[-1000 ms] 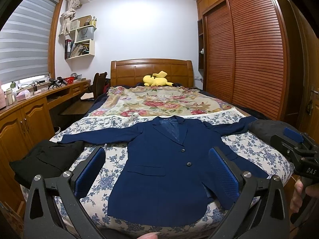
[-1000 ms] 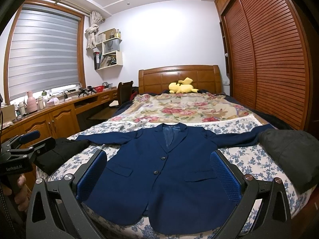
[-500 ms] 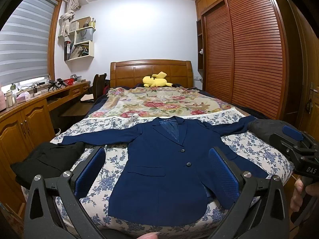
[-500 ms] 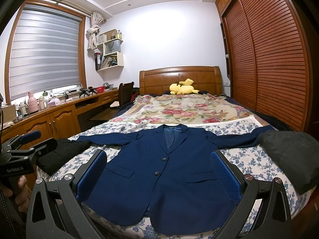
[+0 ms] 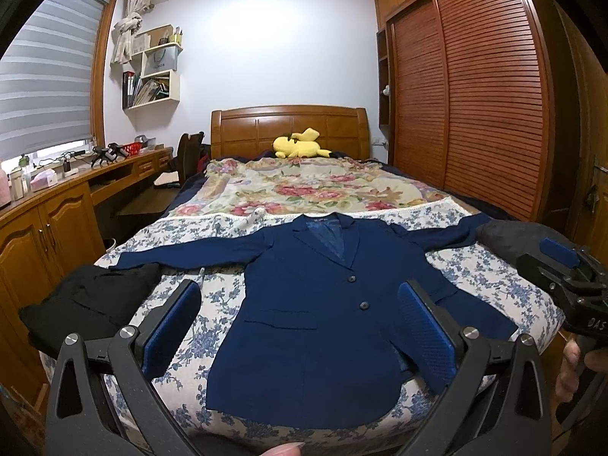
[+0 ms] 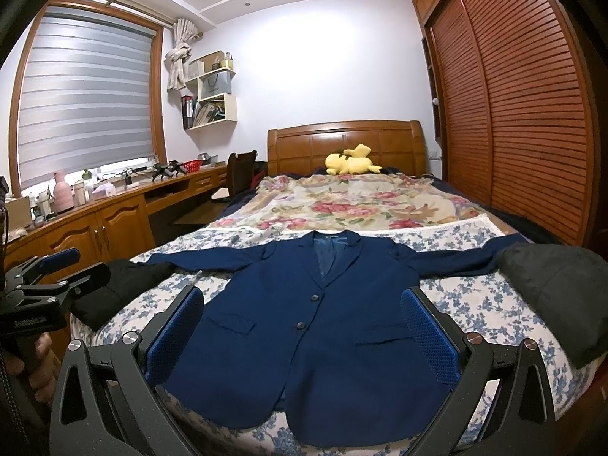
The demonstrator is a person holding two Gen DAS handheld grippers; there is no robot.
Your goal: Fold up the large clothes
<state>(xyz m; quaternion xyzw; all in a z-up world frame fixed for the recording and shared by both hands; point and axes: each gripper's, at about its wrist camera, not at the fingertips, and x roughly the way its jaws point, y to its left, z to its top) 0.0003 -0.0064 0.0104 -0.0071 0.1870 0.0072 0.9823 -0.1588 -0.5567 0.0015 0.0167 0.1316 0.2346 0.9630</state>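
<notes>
A navy blue blazer (image 5: 323, 304) (image 6: 319, 326) lies face up and buttoned on the foot of the bed, collar away from me, both sleeves spread out sideways. My left gripper (image 5: 300, 326) hovers open in front of its lower hem, holding nothing. My right gripper (image 6: 304, 330) is open too, off the fabric, framing the blazer's front. Each gripper shows at the edge of the other's view: the right gripper (image 5: 566, 277), the left gripper (image 6: 41, 285), both held in a hand.
A folded black garment (image 5: 87, 304) (image 6: 114, 285) lies at the bed's left corner, a dark grey one (image 5: 520, 235) (image 6: 558, 285) at the right. A floral quilt (image 5: 304, 190), a yellow plush (image 5: 300, 146) and the headboard lie beyond. A wooden desk (image 5: 57, 209) runs left, a slatted wardrobe (image 5: 475, 114) right.
Both views have shifted only slightly; the blazer sits a little higher and nearer in frame. Nothing was grasped or released.
</notes>
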